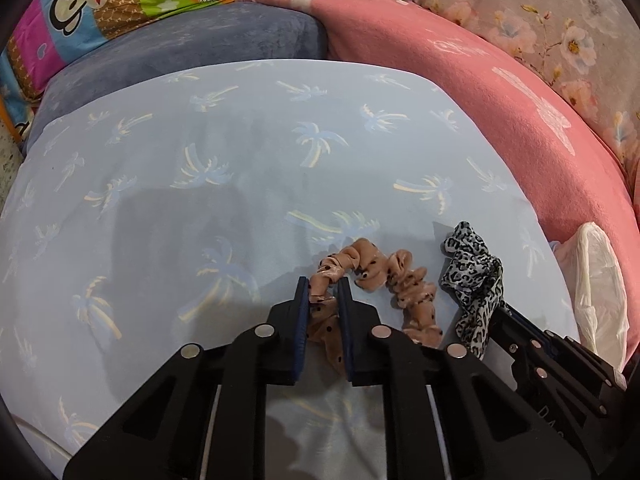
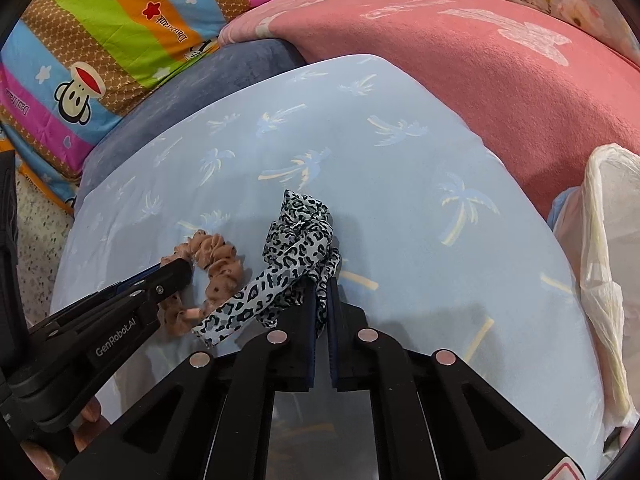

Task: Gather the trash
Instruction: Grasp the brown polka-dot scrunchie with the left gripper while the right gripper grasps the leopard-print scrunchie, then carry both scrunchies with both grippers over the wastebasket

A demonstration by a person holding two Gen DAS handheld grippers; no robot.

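A tan dotted scrunchie (image 1: 384, 276) lies on a light blue palm-print cushion (image 1: 200, 184). My left gripper (image 1: 324, 292) is shut on one end of it. A grey leopard-print scrunchie (image 1: 474, 276) lies just to its right. My right gripper (image 2: 322, 284) is shut on the leopard scrunchie (image 2: 300, 232). In the right wrist view the left gripper (image 2: 180, 270) comes in from the left, holding the tan scrunchie (image 2: 218, 264). A white plastic bag (image 2: 608, 264) sits at the cushion's right edge, also in the left wrist view (image 1: 600, 288).
A pink blanket (image 1: 460, 80) lies behind and to the right of the cushion. A blue-grey cushion (image 1: 200, 40) sits behind it. A colourful monkey-print quilt (image 2: 112, 40) is at the back left. A speckled floor (image 2: 36, 240) shows at the left.
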